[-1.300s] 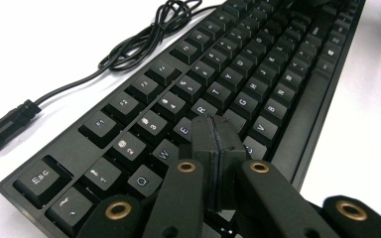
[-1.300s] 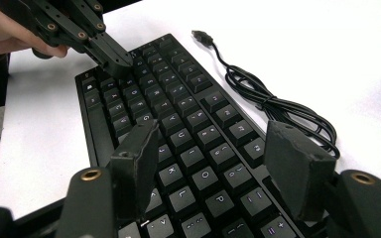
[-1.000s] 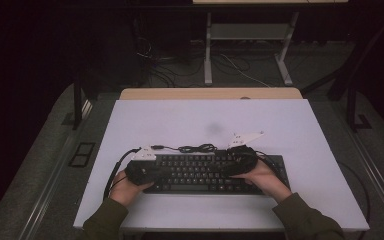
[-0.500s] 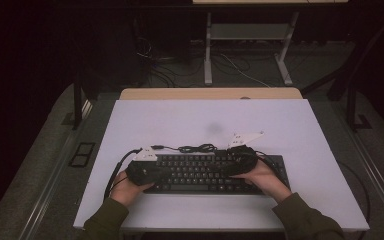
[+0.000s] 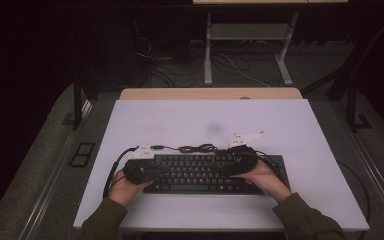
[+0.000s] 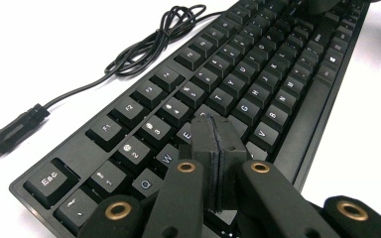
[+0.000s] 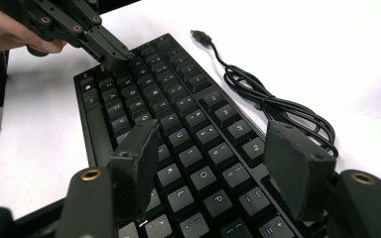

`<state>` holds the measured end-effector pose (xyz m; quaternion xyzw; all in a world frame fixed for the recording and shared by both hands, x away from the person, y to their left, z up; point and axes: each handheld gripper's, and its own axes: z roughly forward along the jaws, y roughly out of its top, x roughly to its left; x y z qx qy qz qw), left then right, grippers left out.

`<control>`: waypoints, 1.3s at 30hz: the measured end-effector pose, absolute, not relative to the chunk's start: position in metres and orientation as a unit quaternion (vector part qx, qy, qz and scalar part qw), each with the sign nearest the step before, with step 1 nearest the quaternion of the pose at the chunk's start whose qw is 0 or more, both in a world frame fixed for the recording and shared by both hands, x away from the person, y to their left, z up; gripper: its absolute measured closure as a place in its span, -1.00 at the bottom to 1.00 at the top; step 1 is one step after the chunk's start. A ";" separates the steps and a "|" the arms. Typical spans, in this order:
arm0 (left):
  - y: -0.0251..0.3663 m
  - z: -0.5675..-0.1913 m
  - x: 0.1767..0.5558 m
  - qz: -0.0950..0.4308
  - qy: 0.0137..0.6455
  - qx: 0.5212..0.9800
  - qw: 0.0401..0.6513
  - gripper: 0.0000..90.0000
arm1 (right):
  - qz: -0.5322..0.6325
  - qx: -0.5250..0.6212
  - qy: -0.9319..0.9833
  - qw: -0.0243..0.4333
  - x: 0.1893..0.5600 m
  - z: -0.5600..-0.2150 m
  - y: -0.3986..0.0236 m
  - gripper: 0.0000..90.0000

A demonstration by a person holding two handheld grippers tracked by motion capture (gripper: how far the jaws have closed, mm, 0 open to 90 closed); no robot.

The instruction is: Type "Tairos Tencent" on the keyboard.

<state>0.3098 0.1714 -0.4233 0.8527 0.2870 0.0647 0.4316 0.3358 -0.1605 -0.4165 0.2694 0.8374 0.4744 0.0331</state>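
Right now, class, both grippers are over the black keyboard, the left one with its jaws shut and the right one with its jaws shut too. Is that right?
Not quite. The right gripper has its jaws apart, with nothing between them, as the right gripper view shows. The rest holds: both are over the keyboard, and the left gripper is shut.

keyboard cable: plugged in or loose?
Loose. The USB plug lies bare on the white table, and the cable sits bunched beside the keyboard.
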 end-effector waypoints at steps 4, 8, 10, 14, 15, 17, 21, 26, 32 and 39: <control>0.171 -0.422 0.310 0.066 0.288 0.851 0.433 0.81 | 0.474 0.270 0.837 0.033 0.336 -0.416 -0.160 -0.16; 0.171 -0.421 0.309 0.070 0.290 0.848 0.438 0.57 | 0.475 0.270 0.837 0.033 0.336 -0.416 -0.161 -0.16; 0.170 -0.421 0.308 0.072 0.293 0.845 0.441 0.43 | 0.475 0.270 0.837 0.033 0.336 -0.416 -0.161 -0.16; 0.170 -0.420 0.308 0.080 0.299 0.841 0.444 0.06 | 0.475 0.270 0.837 0.033 0.336 -0.416 -0.161 -0.16; 0.170 -0.420 0.308 0.081 0.300 0.840 0.445 -0.03 | 0.475 0.270 0.837 0.034 0.336 -0.416 -0.161 -0.16; 0.170 -0.420 0.308 0.083 0.304 0.838 0.446 -0.18 | 0.475 0.269 0.837 0.034 0.336 -0.416 -0.161 -0.16; 0.170 -0.420 0.307 0.084 0.303 0.838 0.446 -0.36 | 0.476 0.270 0.837 0.034 0.336 -0.416 -0.162 -0.16; 0.170 -0.419 0.305 0.084 0.300 0.839 0.447 -0.43 | 0.476 0.271 0.836 0.035 0.336 -0.415 -0.163 -0.16; 0.169 -0.416 0.300 0.082 0.298 0.838 0.449 -0.43 | 0.477 0.273 0.835 0.035 0.336 -0.415 -0.163 -0.16; 0.168 -0.416 0.294 0.077 0.296 0.836 0.457 -0.40 | 0.478 0.273 0.834 0.035 0.336 -0.415 -0.164 -0.16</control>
